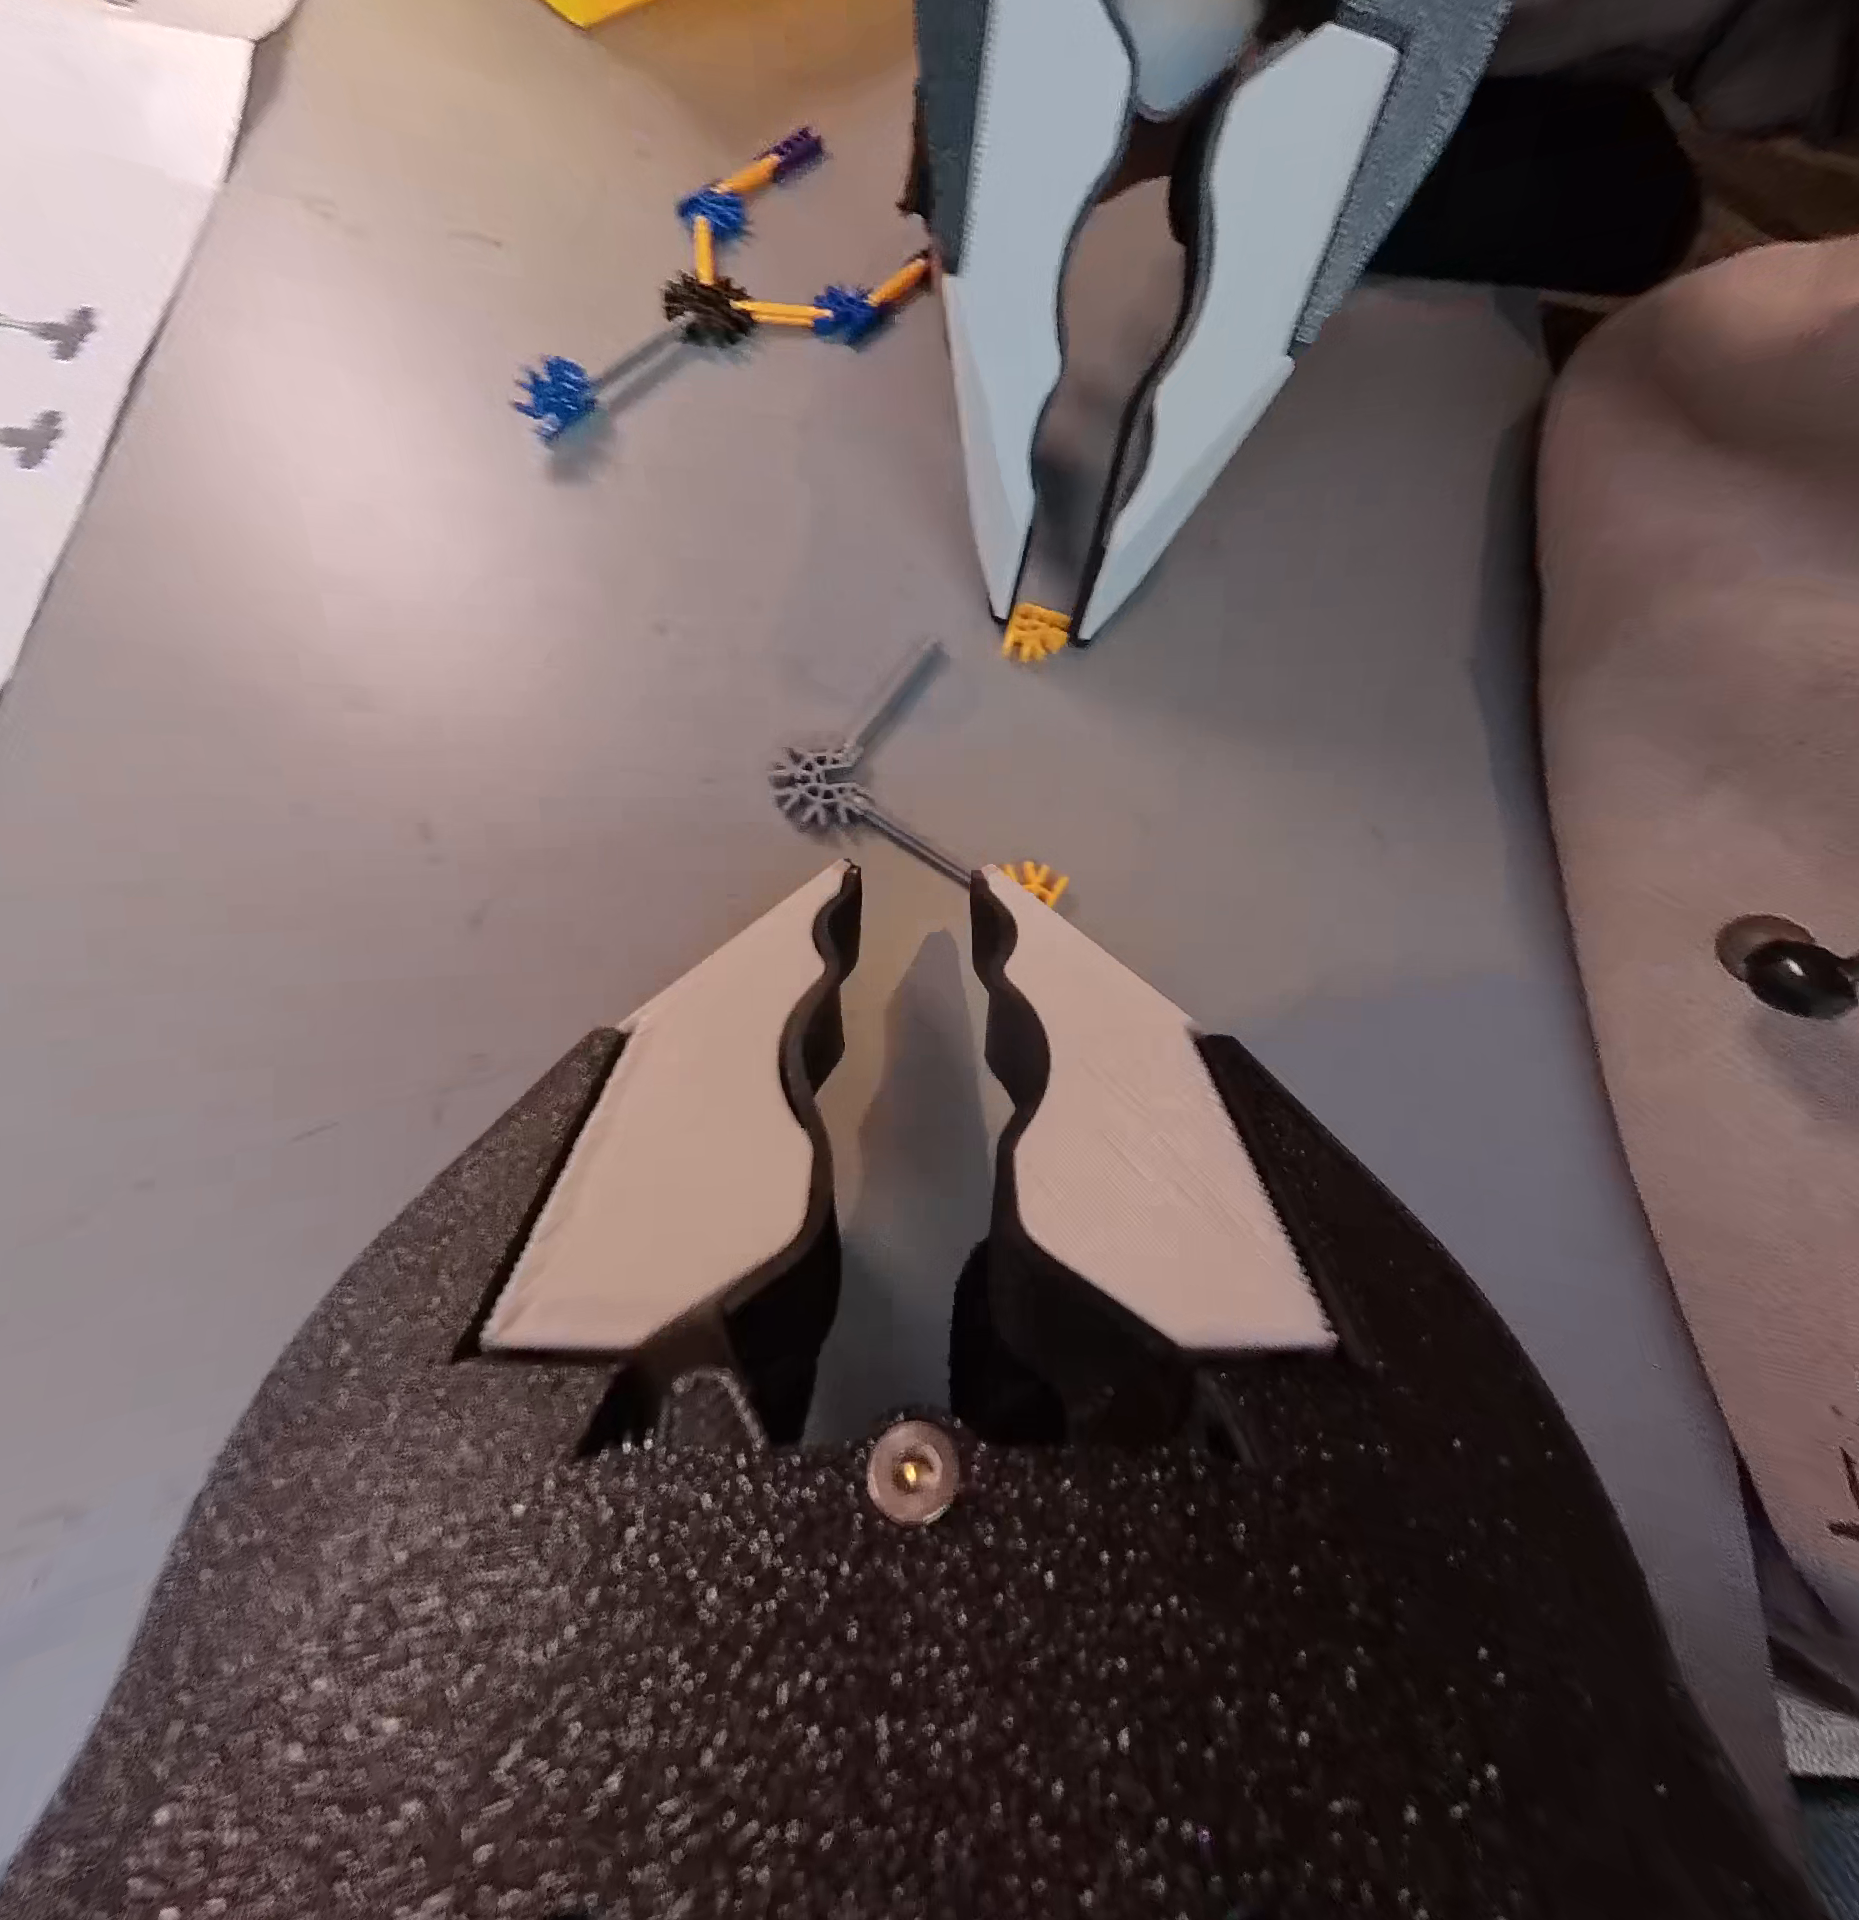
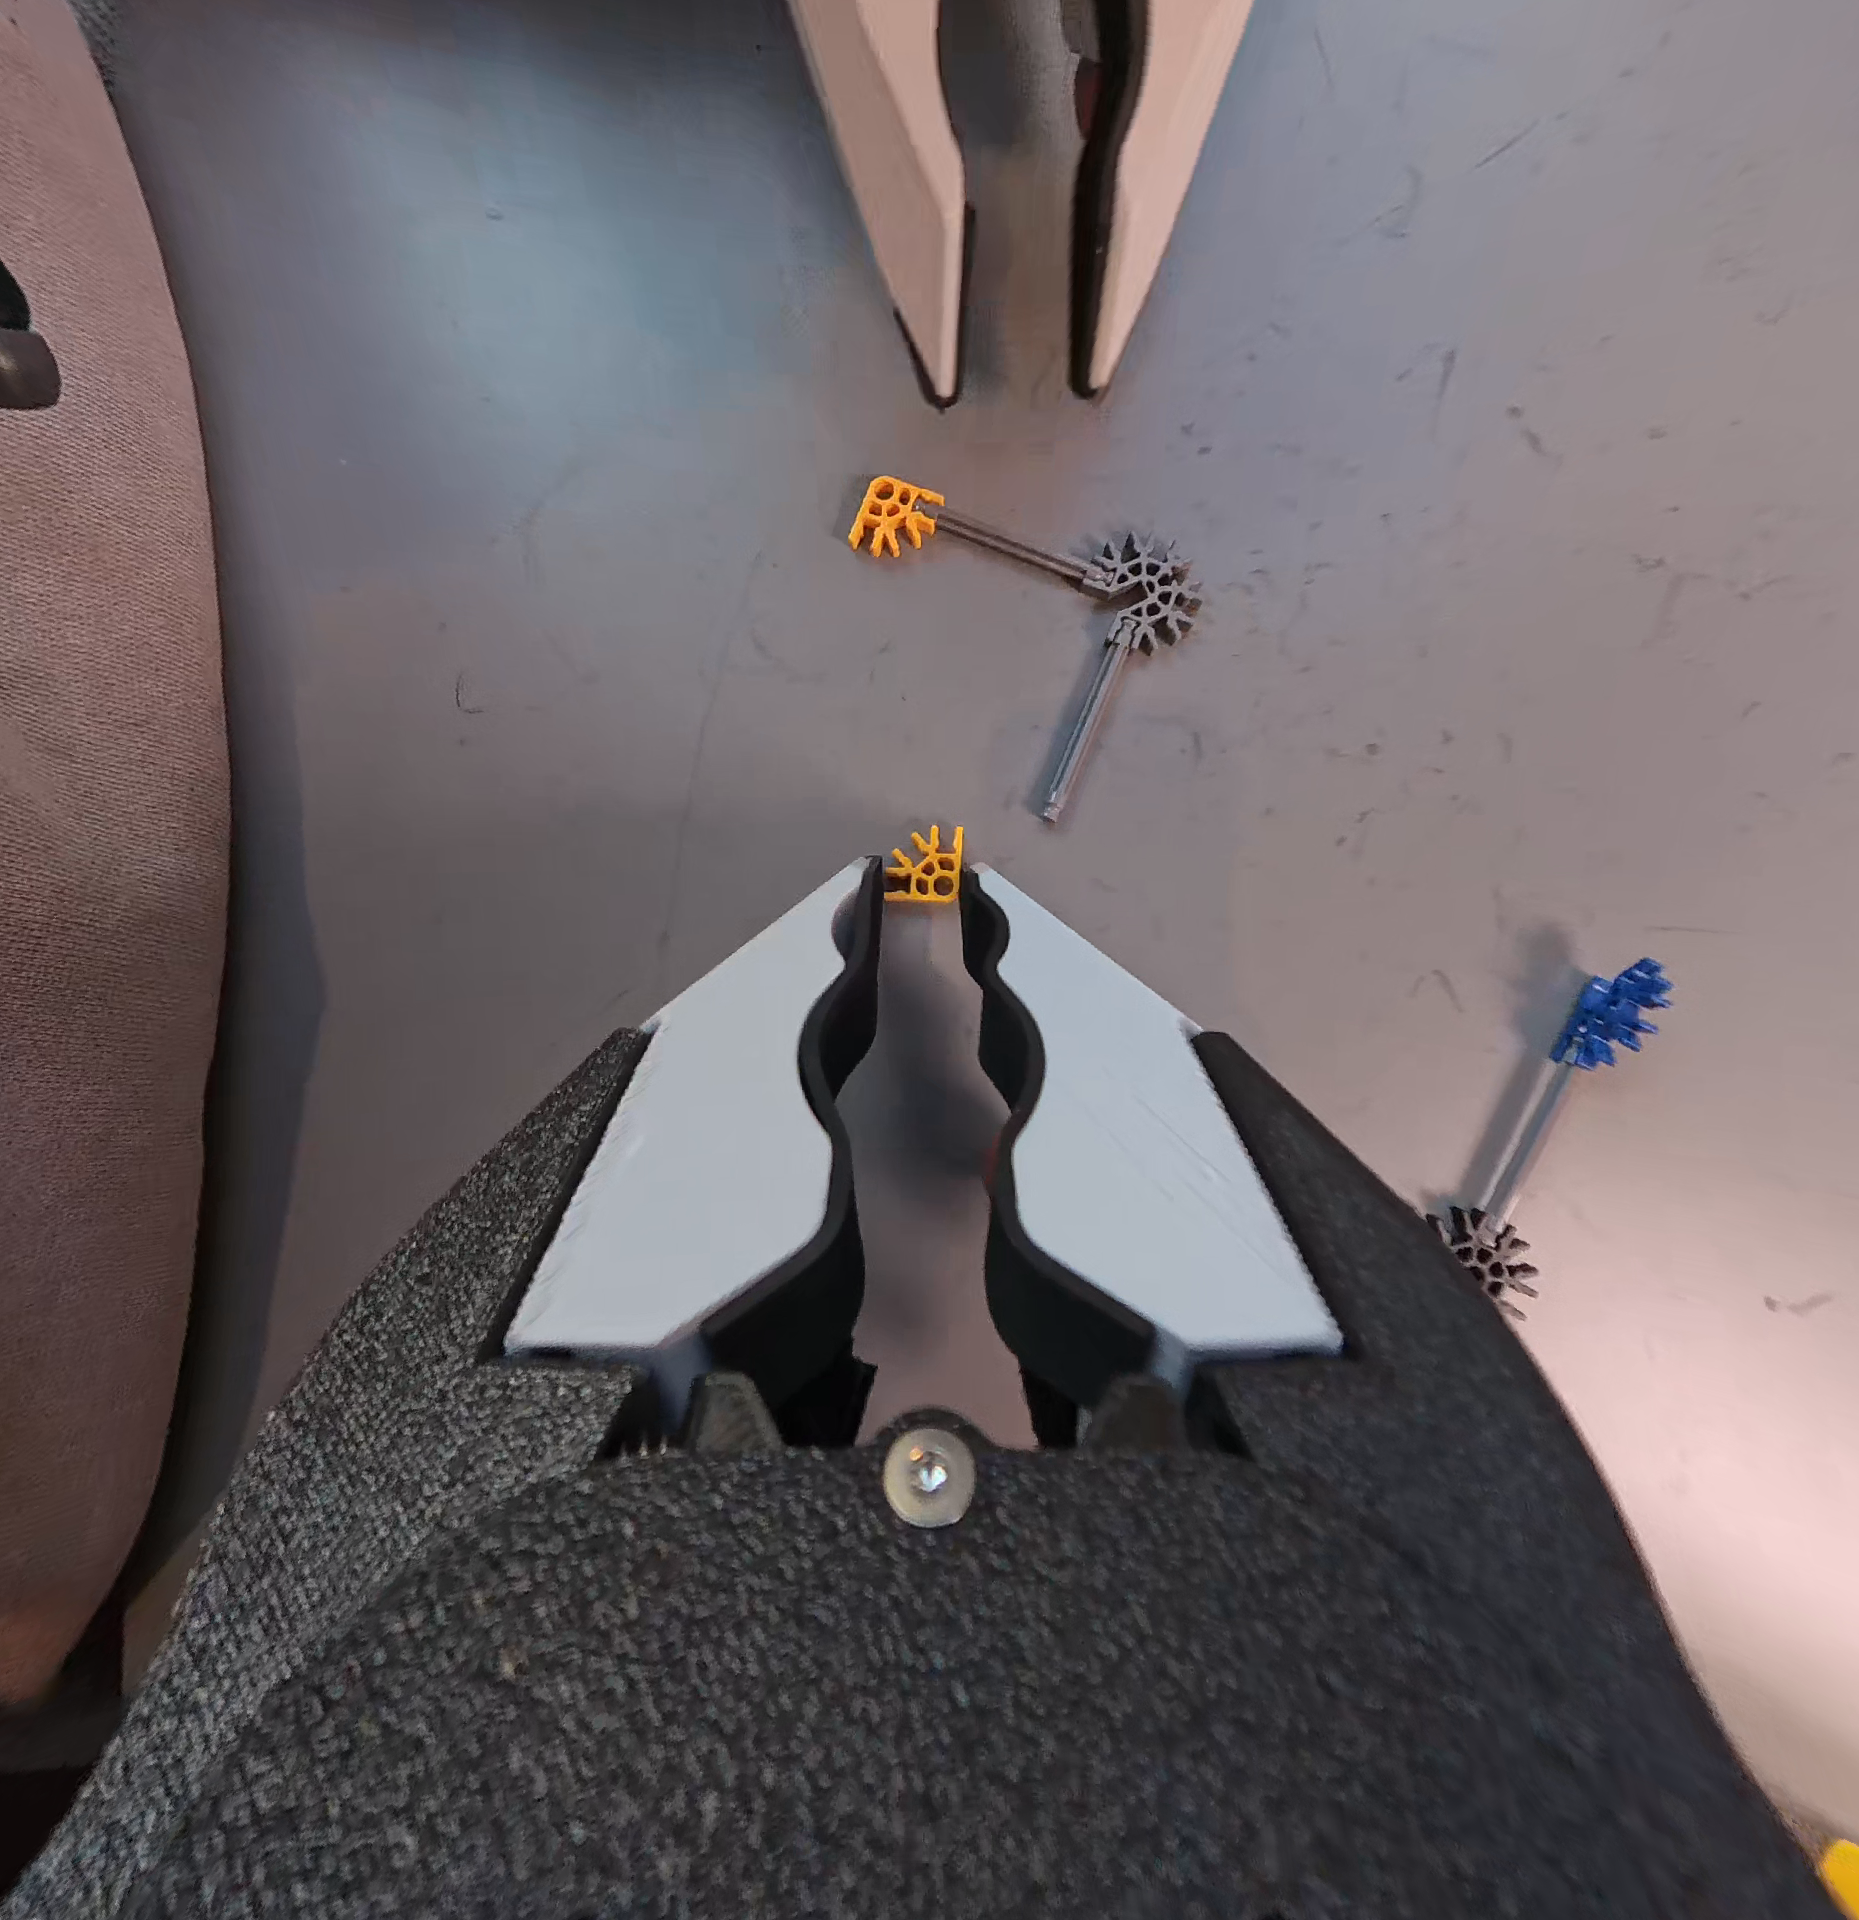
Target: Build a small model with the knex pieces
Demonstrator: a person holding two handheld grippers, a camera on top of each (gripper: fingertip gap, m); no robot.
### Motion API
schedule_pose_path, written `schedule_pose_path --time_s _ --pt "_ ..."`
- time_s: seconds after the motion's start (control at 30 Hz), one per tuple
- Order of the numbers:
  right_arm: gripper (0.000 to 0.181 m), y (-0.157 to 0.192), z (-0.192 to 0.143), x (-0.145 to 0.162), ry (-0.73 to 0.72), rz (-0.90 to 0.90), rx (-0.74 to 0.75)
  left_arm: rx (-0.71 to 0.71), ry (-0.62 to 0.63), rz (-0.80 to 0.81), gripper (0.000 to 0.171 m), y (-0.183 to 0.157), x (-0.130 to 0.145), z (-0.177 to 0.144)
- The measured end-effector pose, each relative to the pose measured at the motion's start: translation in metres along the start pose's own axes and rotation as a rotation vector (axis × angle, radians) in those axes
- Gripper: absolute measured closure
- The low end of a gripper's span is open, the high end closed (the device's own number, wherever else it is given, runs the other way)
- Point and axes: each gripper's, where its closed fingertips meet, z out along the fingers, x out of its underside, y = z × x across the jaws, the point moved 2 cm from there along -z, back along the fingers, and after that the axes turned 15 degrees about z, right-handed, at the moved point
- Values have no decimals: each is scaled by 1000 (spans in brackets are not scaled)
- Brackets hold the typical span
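No readable writing anywhere on the pieces. The right gripper (image 2: 923,878) pinches a small yellow connector (image 2: 927,865) at its fingertips, while the left gripper (image 1: 912,875) hangs with jaws apart and empty, just beside the grey rod-and-hub piece (image 2: 1143,594) lying flat mid-table. Bare grey tabletop (image 2: 551,582) spreads left of it; a blue-and-yellow assembly (image 1: 717,296) sits well apart.

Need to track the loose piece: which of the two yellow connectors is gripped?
The yellow connector pinched in the right gripper. The other yellow connector lies on the table, joined to a grey rod.
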Motion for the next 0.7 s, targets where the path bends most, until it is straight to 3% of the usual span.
schedule_pose_path --time_s 0.23,0.47,0.7 --pt "168 -16 -7 -10 -81 141 80 -153 -17 -34 150 31 -5 12" --pt "168 -21 -2 -9 -70 193 102 -125 32 21 149 24 -7 31" --pt "169 -23 -1 -11 -71 206 99 -158 70 44 153 25 -3 30"
